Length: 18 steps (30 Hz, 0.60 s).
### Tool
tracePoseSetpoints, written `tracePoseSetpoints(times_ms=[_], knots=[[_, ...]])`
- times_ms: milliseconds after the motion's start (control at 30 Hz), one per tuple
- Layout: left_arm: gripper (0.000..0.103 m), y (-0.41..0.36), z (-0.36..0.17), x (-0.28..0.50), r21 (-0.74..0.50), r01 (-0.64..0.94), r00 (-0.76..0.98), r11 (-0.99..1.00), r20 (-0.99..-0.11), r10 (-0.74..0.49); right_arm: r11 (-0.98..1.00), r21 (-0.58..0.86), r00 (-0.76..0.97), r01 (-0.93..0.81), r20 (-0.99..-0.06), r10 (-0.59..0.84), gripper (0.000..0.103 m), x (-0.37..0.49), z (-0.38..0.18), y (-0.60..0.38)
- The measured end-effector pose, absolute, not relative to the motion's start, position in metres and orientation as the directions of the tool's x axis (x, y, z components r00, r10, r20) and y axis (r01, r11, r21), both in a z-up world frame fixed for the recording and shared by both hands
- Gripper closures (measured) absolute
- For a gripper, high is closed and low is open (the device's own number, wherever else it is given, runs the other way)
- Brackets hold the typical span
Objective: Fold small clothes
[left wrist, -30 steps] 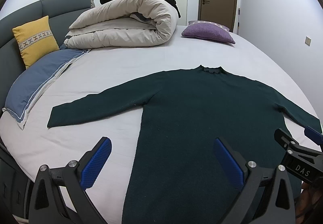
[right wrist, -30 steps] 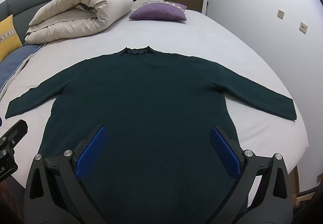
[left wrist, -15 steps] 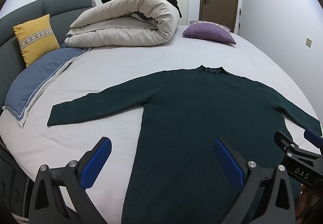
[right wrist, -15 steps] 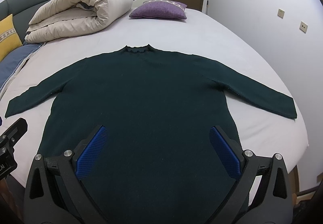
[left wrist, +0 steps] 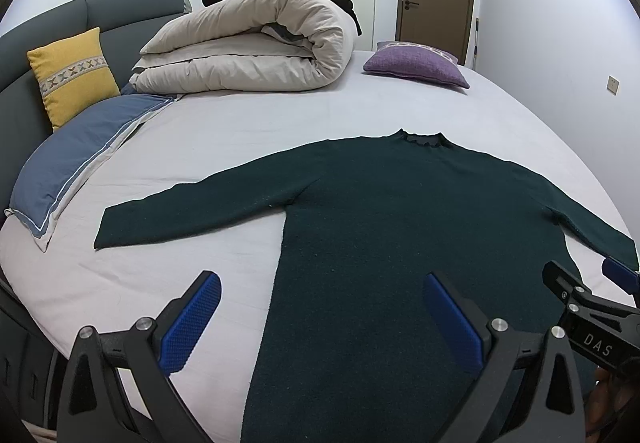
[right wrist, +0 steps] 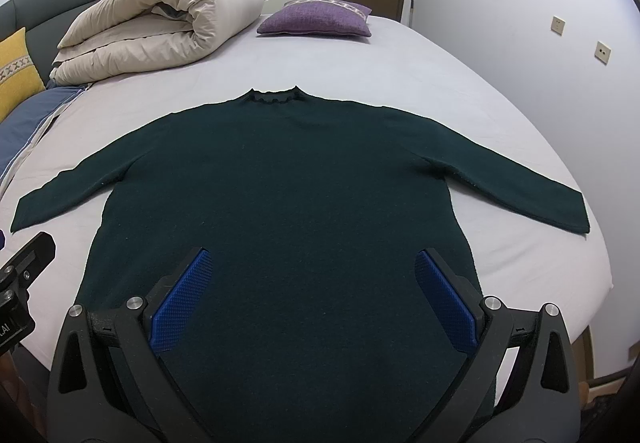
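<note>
I have both grippers, left gripper [left wrist: 320, 317] and right gripper [right wrist: 312, 295], jaws wide and empty, over the sweater [right wrist: 280, 203] lying flat on the bed [right wrist: 420, 71]; folding not begun, next I'd probably grab a sleeve

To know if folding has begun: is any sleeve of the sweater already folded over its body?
No, both sleeves of the sweater lie spread flat on the bed.

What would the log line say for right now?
stage: before first fold | sweater: flat on bed, sleeves spread | left gripper: open, empty | right gripper: open, empty
</note>
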State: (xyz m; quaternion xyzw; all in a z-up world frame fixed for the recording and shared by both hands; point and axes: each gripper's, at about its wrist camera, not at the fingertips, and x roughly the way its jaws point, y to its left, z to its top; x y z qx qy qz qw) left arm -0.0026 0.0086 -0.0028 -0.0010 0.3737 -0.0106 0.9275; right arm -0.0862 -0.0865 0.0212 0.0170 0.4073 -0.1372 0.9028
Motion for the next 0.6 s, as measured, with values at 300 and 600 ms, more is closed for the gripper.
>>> tracePoseSetpoints(times_ms=[300,600], knots=[[0.000,0.0099,-0.0024,-0.0027,-0.010,0.018,0.722,1.000,-0.691,-0.020,0.962,-0.081,0.629,0.261,-0.742,-0.233,0.000,-0.0874,0.0218,-0.0836],[0.000,0.0100,-0.0023,-0.0028,-0.011,0.017,0.722,1.000,-0.692,-0.020,0.962,-0.079,0.628,0.261,-0.743,-0.231,0.000,-0.0882,0.0218,-0.0825]])
